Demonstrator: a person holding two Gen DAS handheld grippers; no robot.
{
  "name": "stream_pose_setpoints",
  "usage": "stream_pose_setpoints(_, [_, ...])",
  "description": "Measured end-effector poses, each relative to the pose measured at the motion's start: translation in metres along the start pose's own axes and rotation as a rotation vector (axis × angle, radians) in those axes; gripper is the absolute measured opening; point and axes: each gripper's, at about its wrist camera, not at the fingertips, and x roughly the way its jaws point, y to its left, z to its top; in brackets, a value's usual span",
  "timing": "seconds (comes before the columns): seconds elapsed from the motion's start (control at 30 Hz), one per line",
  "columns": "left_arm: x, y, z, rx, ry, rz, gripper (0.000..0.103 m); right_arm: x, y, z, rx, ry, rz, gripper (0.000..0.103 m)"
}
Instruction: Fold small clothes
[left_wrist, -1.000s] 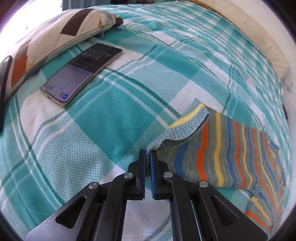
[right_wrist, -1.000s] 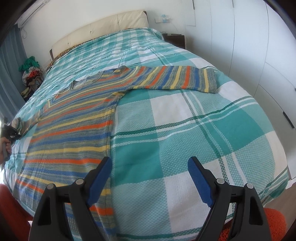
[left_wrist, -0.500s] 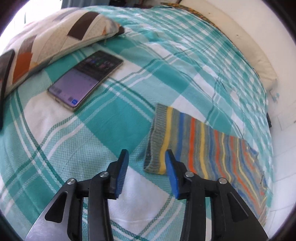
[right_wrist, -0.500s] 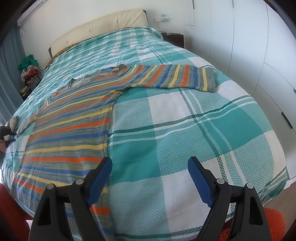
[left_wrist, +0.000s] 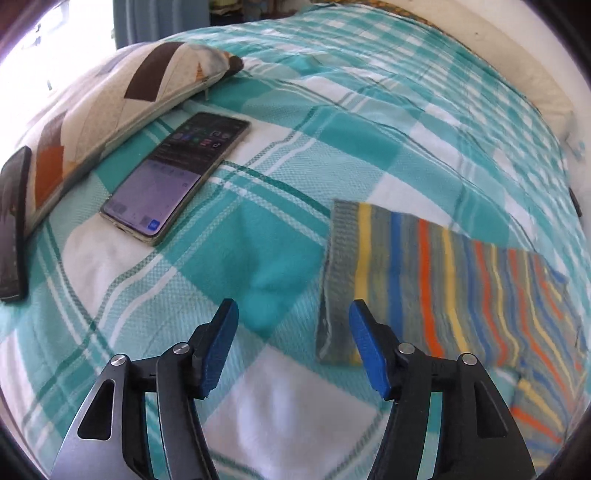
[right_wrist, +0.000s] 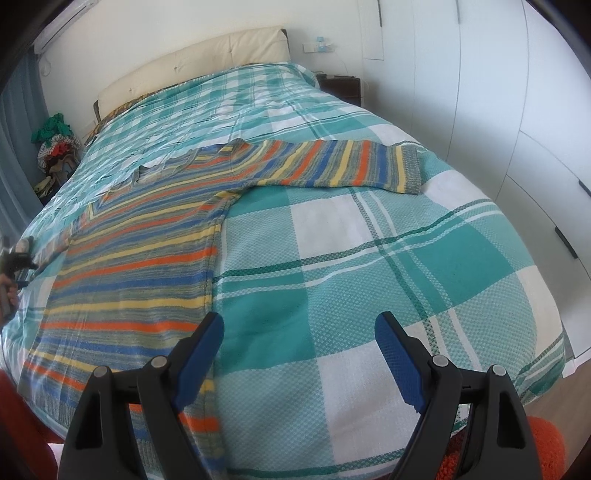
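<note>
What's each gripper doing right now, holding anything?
Left gripper: jaws opening, nothing between them; sweater cuff lies free.
Right gripper: jaws open, empty.

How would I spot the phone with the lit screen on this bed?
On the teal checked bedspread, look beside the patterned cushion. The lit phone lies flat, screen glowing purple; the other phone, at the cushion's far end, is dark.

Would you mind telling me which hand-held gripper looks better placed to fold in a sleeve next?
Probably the left hand-held gripper: its opening jaws sit beside the sleeve cuff. The right hand-held gripper hangs open at the sweater's hem, far from its sleeve.
</note>
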Motion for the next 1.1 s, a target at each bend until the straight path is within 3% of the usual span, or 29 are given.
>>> stream_pose_setpoints(0.07, [-0.034, -0.016, -0.025, 0.112, -0.017, -0.059, 0.065, 0.002, -0.001, 0.004, 0.002, 0.016, 0.007, 0.083])
stream_pose_setpoints(0.17, [-0.083, -0.056, -0.078, 0.299, -0.001, -0.209, 0.066, 0.002, 0.011, 0.014, -0.044, 0.039, 0.065, 0.083])
stream_pose_setpoints(0.3, [-0.125, -0.109, -0.167, 0.542, 0.063, -0.37, 0.07, -0.003, 0.053, 0.025, -0.174, 0.119, 0.224, 0.083])
stream_pose_setpoints(0.37, [-0.128, -0.123, -0.21, 0.628, 0.12, -0.386, 0.07, -0.003, 0.079, 0.02, -0.254, 0.19, 0.29, 0.083])
stream_pose_setpoints(0.47, [-0.116, -0.123, -0.261, 0.705, 0.222, -0.316, 0.064, 0.005, 0.103, -0.003, -0.342, 0.29, 0.333, 0.082])
stream_pose_setpoints(0.5, [-0.114, -0.116, -0.272, 0.714, 0.222, -0.289, 0.064, 0.012, 0.107, -0.014, -0.366, 0.328, 0.322, 0.081])
stream_pose_setpoints(0.6, [-0.124, -0.107, -0.287, 0.774, 0.179, -0.23, 0.065, 0.036, 0.104, -0.052, -0.412, 0.463, 0.212, 0.068])
stream_pose_setpoints(0.7, [-0.127, -0.1, -0.287, 0.76, 0.2, -0.219, 0.065, 0.033, 0.102, -0.067, -0.433, 0.458, 0.177, 0.068])
stream_pose_setpoints(0.87, [-0.139, -0.095, -0.293, 0.775, 0.23, -0.196, 0.065, 0.026, 0.104, -0.072, -0.462, 0.542, 0.132, 0.068])
stream_pose_setpoints(0.97, [-0.153, -0.091, -0.289, 0.761, 0.246, -0.224, 0.064, 0.013, 0.1, -0.069, -0.498, 0.559, 0.12, 0.068])
stream_pose_setpoints(1.1, [-0.182, -0.095, -0.27, 0.706, 0.15, -0.272, 0.073, -0.005, 0.082, -0.049, -0.488, 0.518, 0.102, 0.068])
